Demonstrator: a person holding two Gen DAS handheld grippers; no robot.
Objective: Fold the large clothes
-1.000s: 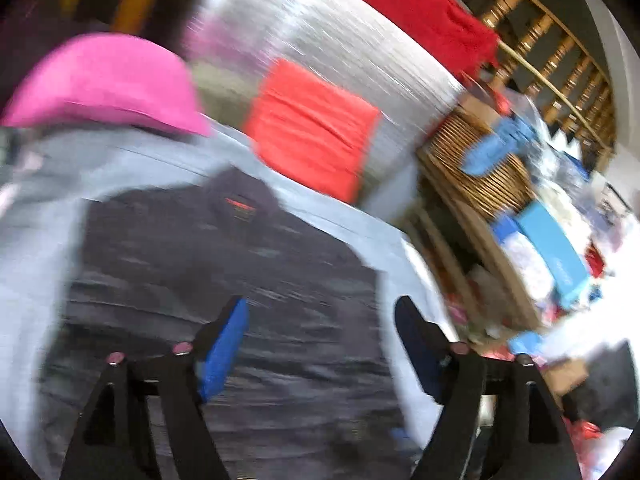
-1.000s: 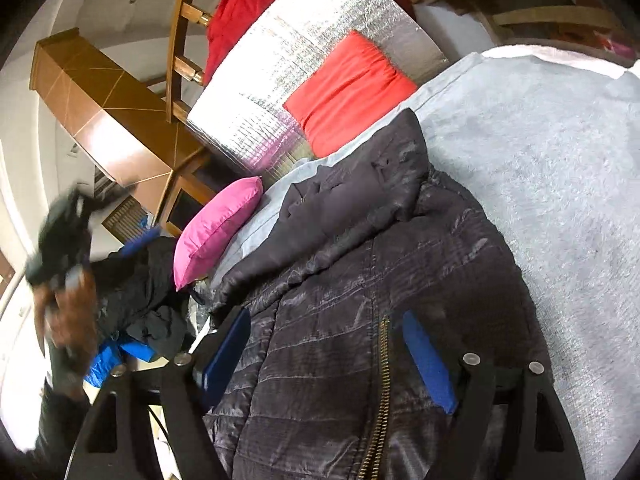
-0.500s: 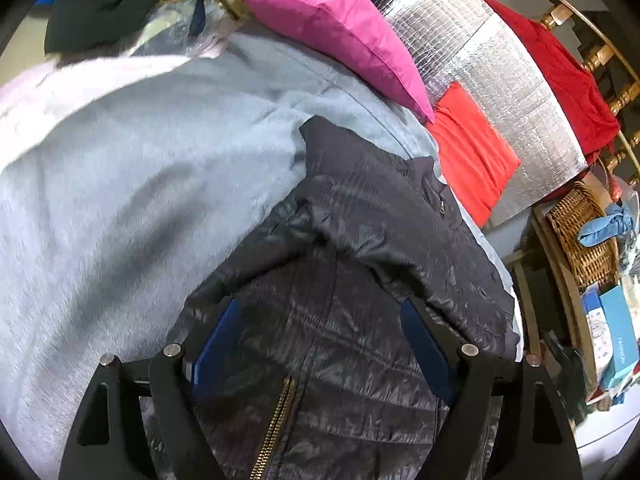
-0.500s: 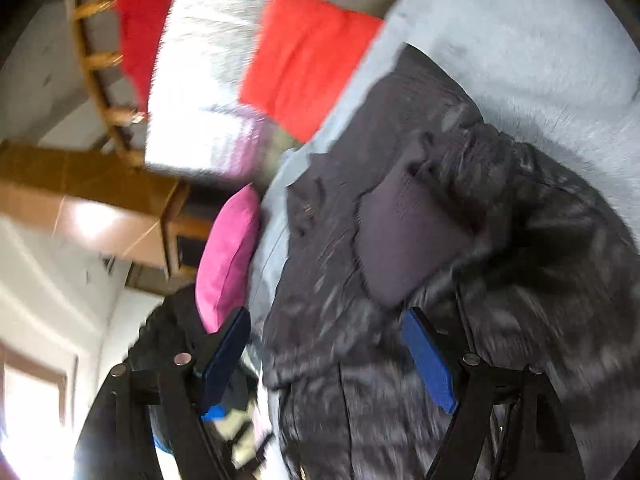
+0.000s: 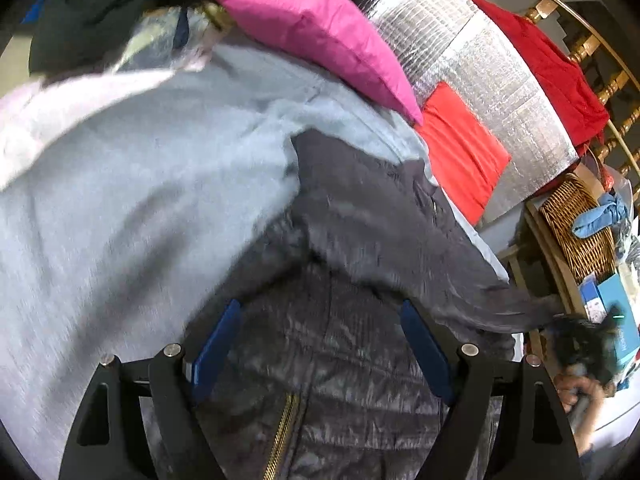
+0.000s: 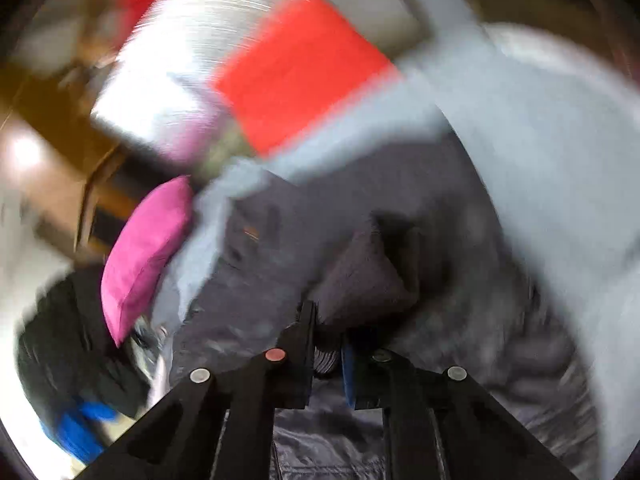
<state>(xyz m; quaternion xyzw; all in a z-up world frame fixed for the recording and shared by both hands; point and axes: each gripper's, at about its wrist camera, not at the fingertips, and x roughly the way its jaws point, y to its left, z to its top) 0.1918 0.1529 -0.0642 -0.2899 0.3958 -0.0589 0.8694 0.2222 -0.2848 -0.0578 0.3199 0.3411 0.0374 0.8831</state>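
1. A dark quilted jacket lies on a bed covered by a pale grey-blue fleecy blanket. Its shell is shiny and stitched in narrow horizontal channels; a brass-coloured zip runs up the front.
2. One matte, smoother sleeve is stretched across the jacket's upper part and drawn out past the bed's right edge in the left wrist view.
3. The left hand-held gripper hovers over the jacket's lower front with its jaws spread wide. Its flat blue pads stand apart on either side of the zip, and nothing is pinched between them.
4. The right hand-held gripper has just been closing and now has its jaws nearly together, pinching a fold of dark ribbed fabric, seemingly the sleeve's cuff. This view is heavily motion-blurred.
5. In the left wrist view the right gripper shows as a dark blur at the sleeve's far end, with a person's hand below it.
6. A plump, smooth magenta pillow rests at the head of the bed.
7. Beside it, a flat red cushion leans against a crinkled silver foil panel.
8. A red cloth hangs over a turned wooden railing.
9. A woven wicker basket sits to the right.
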